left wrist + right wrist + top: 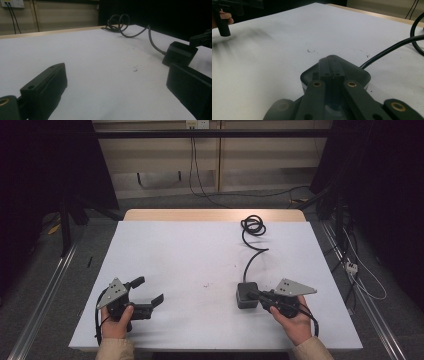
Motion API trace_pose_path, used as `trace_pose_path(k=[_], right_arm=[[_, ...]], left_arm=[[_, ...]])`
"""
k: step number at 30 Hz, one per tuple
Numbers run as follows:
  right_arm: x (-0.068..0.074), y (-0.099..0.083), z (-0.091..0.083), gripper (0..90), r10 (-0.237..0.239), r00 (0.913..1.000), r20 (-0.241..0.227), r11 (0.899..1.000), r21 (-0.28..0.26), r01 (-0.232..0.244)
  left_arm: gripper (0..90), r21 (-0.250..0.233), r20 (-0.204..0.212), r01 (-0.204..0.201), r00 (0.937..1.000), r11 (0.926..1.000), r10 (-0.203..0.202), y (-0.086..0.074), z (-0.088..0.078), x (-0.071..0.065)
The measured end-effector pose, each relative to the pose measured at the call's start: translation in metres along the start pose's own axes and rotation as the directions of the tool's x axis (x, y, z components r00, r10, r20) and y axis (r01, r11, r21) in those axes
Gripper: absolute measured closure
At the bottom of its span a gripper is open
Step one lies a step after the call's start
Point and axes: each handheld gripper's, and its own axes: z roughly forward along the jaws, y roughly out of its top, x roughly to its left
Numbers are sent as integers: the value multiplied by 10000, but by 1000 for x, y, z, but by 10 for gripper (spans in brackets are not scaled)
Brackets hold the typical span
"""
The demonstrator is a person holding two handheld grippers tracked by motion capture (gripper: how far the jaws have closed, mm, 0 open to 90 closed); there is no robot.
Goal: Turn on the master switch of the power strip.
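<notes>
Under the right gripper's [331, 68] closed fingers [325, 67] sits the power adapter [359, 73].

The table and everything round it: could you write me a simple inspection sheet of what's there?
Surface: white table, a few small dark specks near the middle.
Job's things: black adapter with its cord coiled toward the far edge.
Clutter: nothing seen.
Grippers: left gripper open, nothing between its jaws; right gripper shut, its tips over the adapter's top.
Cables: one trails from each gripper; more run across the floor to a wall socket.
Surroundings: metal rails both sides, dark curtains, pale wall behind.
</notes>
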Motion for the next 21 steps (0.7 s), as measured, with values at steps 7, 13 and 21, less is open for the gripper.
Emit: trace_pose_path(k=[7,13,21], right_arm=[[0,-1,0,900,-71,10000,0,10000,50,71],[0,-2,1,900,-31,10000,-1,10000,26,31],[0,-2,1,900,17,10000,1,10000,43,-17]], left_arm=[[29,-42,4,5,10000,10000,-5,0,0,-1],[29,25,16,-44,10000,10000,44,0,1,-1],[29,-20,31,-71,10000,10000,71,0,1,-1]])
